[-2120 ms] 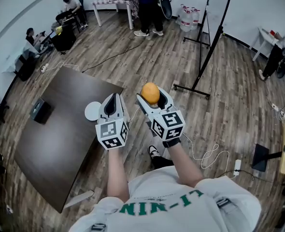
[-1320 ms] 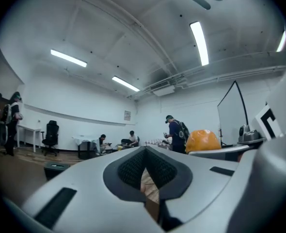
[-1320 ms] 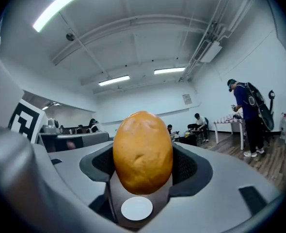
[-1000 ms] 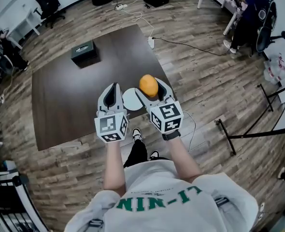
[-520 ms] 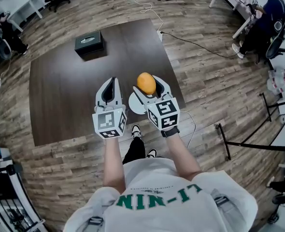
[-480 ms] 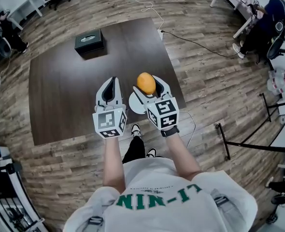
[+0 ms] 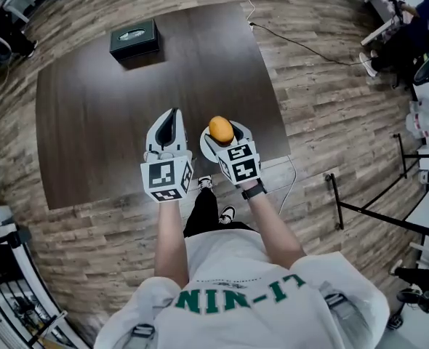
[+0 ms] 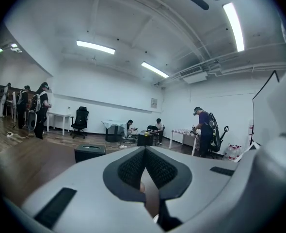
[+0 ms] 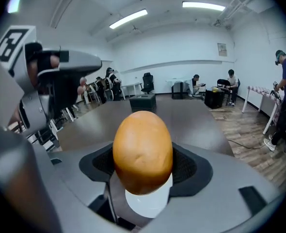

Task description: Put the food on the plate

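Note:
An orange, egg-shaped piece of food (image 7: 220, 129) (image 9: 143, 149) sits between the jaws of my right gripper (image 7: 222, 131) (image 9: 143, 166), which is shut on it. It hangs just above a small white plate (image 7: 205, 146) (image 9: 145, 204) near the front edge of the dark brown table (image 7: 91, 115). To the left of it, my left gripper (image 7: 171, 119) (image 8: 144, 155) hovers over the table at about the same height. Its pads meet at the tips and hold nothing.
A black box (image 7: 134, 38) (image 9: 143, 102) (image 8: 89, 152) stands at the table's far end. Wood floor surrounds the table, with a cable (image 7: 287, 38) at the back right and a black stand (image 7: 378, 213) on the right. People are at desks along the far walls.
The person has turned and stepped up to the table. Both grippers have come in over its front edge, and the held food now sits directly above the plate.

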A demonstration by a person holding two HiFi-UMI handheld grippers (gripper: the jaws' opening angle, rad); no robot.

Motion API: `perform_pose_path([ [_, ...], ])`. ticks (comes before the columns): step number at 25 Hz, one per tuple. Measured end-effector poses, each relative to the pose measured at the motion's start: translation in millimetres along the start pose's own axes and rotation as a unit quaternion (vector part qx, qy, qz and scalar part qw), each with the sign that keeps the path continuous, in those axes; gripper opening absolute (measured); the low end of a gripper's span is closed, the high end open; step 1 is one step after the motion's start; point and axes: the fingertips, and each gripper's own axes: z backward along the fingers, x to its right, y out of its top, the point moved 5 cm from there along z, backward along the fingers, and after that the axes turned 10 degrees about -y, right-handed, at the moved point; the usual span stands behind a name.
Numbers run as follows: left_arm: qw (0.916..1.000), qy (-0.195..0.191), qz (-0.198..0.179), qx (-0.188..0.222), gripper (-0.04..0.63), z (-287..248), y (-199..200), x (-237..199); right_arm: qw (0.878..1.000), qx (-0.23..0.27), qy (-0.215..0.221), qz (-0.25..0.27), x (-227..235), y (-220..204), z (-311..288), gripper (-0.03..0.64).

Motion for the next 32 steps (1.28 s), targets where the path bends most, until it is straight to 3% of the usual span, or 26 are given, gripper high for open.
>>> perform_pose_path([
  [6, 0.9997, -0.007, 0.005, -0.022, 0.012, -11, -21, -14, 0.997, -0.076, -0.017, 0.012, -3, -55, -38, 0.324],
  [14, 0.9987, -0.011, 0.020, -0.047, 0.013, -23, -51, -25, 0.990, -0.136, -0.022, 0.018, 2, -101, -77, 0.324],
  [21, 0.9978, -0.012, 0.027, -0.060, 0.014, -30, -67, -29, 0.982, -0.183, -0.022, 0.030, 1, -123, -91, 0.324],
  [27, 0.9971, -0.009, 0.029, -0.069, 0.014, -28, -76, -24, 0.981, -0.190, -0.018, 0.033, 0, -129, -95, 0.327],
  [32, 0.9968, -0.004, 0.024, -0.077, 0.014, -25, -79, -21, 0.981, -0.192, -0.012, 0.024, -1, -133, -96, 0.441],
])
